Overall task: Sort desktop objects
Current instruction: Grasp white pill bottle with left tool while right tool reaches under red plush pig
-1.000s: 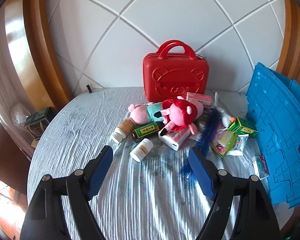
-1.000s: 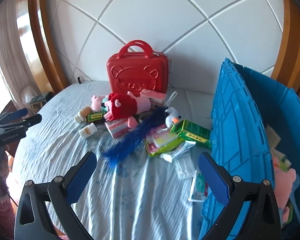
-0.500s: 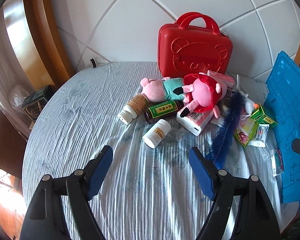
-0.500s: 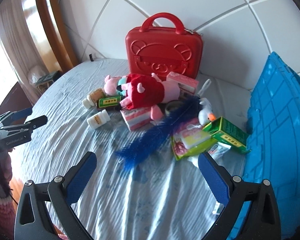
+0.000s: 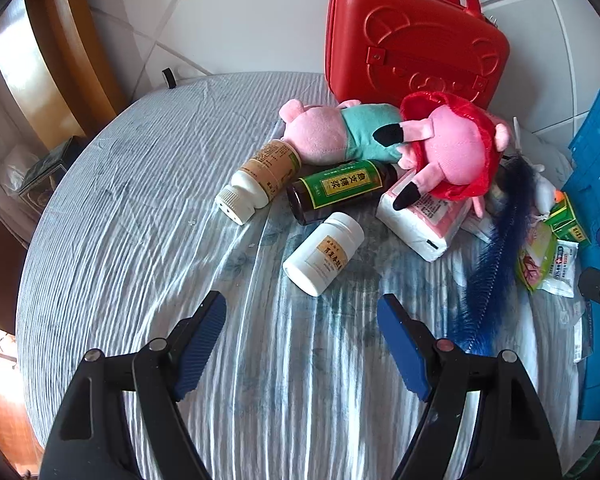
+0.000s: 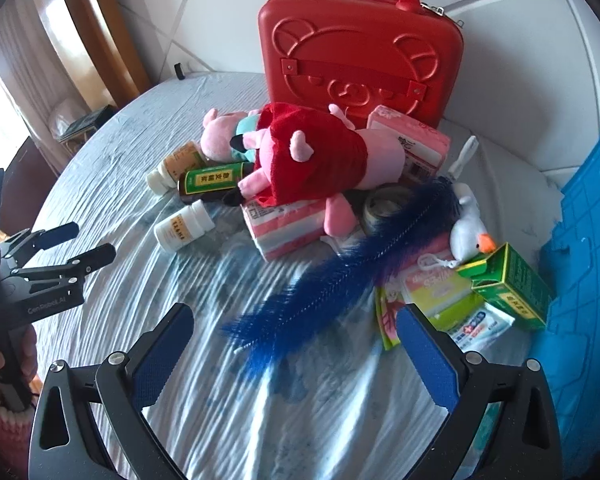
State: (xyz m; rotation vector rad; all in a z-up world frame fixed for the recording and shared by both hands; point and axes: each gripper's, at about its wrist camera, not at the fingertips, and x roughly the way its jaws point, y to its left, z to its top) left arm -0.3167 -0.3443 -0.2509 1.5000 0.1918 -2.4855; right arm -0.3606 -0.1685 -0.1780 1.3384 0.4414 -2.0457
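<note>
My left gripper [image 5: 300, 312] hangs open just in front of a white pill bottle [image 5: 324, 254] lying on the striped cloth. Behind that bottle lie a dark bottle with a green label [image 5: 340, 190], a tan bottle with a white cap [image 5: 258, 180], two pink plush pigs [image 5: 448, 148] and a pink tissue pack [image 5: 424, 220]. My right gripper [image 6: 294, 318] is open over the near end of a dark blue feather [image 6: 340, 280]. The left gripper [image 6: 88, 246] also shows at the left edge of the right wrist view. Nothing is held by either.
A red case with a bear face [image 6: 360, 48] stands at the back against the white wall. A blue crate [image 6: 588, 280] is on the right. Near it lie a green box [image 6: 508, 284], a small white duck toy [image 6: 470, 228], sachets [image 6: 440, 296] and a tape roll [image 6: 384, 206].
Both grippers have come down and closer to the pile, tilting further downward. The white pill bottle and the blue feather now look much larger. Nothing on the table has moved.
</note>
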